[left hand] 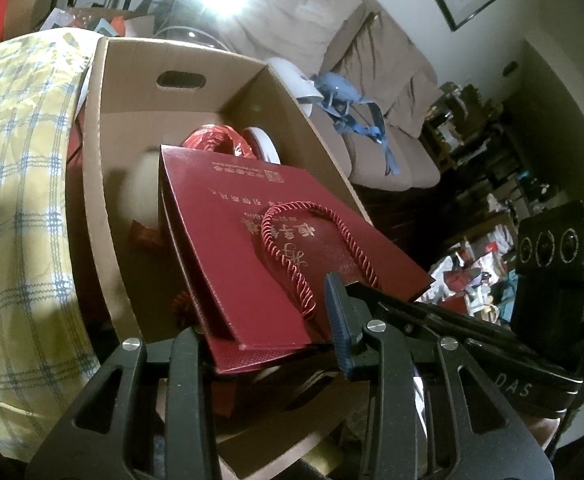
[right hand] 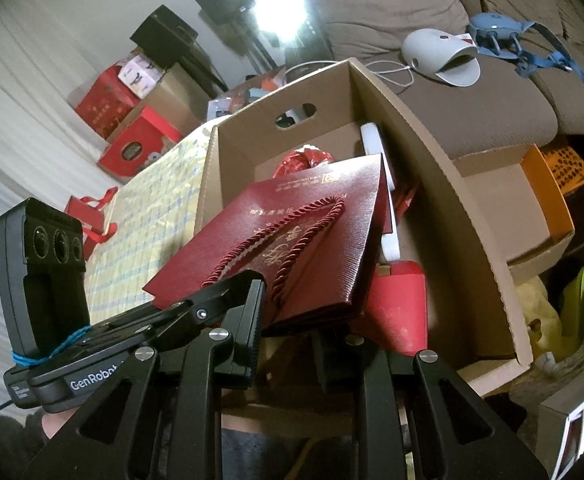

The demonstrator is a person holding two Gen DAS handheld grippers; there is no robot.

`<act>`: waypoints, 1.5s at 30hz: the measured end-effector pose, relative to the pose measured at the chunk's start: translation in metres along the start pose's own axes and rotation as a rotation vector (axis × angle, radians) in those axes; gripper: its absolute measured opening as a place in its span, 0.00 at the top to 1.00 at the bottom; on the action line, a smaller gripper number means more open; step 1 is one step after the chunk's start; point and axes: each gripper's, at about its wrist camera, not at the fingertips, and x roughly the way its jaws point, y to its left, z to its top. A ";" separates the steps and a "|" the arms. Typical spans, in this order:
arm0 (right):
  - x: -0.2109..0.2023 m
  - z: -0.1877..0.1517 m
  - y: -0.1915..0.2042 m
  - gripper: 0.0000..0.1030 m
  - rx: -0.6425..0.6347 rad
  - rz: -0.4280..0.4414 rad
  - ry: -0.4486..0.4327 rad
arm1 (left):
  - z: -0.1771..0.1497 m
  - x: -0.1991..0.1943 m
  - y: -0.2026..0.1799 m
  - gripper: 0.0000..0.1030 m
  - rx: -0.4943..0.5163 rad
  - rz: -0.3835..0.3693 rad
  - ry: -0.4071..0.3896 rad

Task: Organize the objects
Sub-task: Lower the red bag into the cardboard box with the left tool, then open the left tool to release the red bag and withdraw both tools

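Note:
A dark red paper gift bag with gold lettering and a twisted red cord handle lies tilted over the near end of an open cardboard box. My left gripper is shut on the bag's near edge, its blue pad against the right side. My right gripper is shut on the same edge from the other side. Each gripper shows in the other's view: the right gripper and the left gripper both touch the bag. Inside the box lie a red foil bundle, a white disc and a red packet.
A yellow plaid cloth lies left of the box. Behind it stands a beige sofa with a grey shell-shaped device and a blue strapped item. Red gift boxes stand at the back; a smaller carton and an orange basket sit right.

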 end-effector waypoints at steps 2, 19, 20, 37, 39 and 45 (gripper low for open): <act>0.000 0.000 0.000 0.79 0.002 0.001 0.000 | -0.001 0.000 0.001 0.68 -0.004 -0.006 0.004; 0.004 0.001 0.005 0.79 -0.019 0.024 0.004 | -0.009 -0.014 0.010 0.62 -0.032 -0.050 0.024; 0.003 0.001 0.005 0.79 -0.019 0.013 -0.007 | -0.010 -0.016 0.012 0.61 -0.038 -0.062 0.027; 0.015 -0.002 -0.006 0.81 -0.022 -0.130 0.037 | -0.028 -0.055 0.007 0.57 0.039 0.025 -0.049; 0.019 -0.004 -0.003 0.81 -0.039 -0.137 0.057 | -0.027 -0.057 0.009 0.57 0.032 0.027 -0.052; 0.021 -0.005 0.005 0.82 -0.067 -0.059 0.078 | -0.021 -0.068 0.012 0.57 0.034 0.044 -0.083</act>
